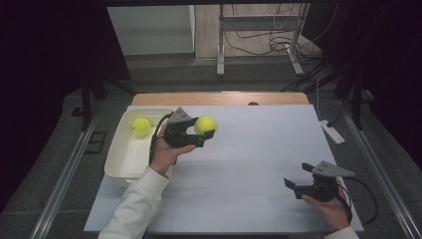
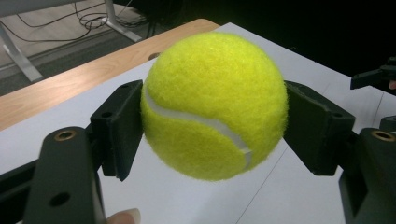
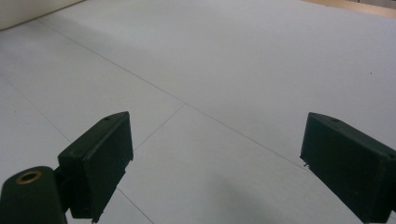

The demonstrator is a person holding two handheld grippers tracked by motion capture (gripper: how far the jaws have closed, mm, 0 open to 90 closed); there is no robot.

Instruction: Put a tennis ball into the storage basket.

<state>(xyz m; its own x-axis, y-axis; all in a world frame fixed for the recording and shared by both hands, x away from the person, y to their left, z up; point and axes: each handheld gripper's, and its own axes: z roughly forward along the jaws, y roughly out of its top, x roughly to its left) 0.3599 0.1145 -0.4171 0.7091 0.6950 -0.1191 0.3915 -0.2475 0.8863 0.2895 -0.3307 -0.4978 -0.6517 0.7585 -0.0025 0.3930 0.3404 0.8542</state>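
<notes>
Two tennis balls show in the high view: one (image 1: 141, 126) lies in the white tub (image 1: 115, 158) at centre left, the other (image 1: 205, 125) is clamped in the left tool (image 1: 206, 137) above the bench (image 1: 249, 164). Right tool (image 1: 296, 175), lower right, gapes empty. Judging by the shallow pinch on fuzzy felt, a jolt could pop it free to roll away.

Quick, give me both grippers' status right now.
Left gripper: closed on a tennis ball, held above the table.
Right gripper: open, nothing between its jaws.
</notes>
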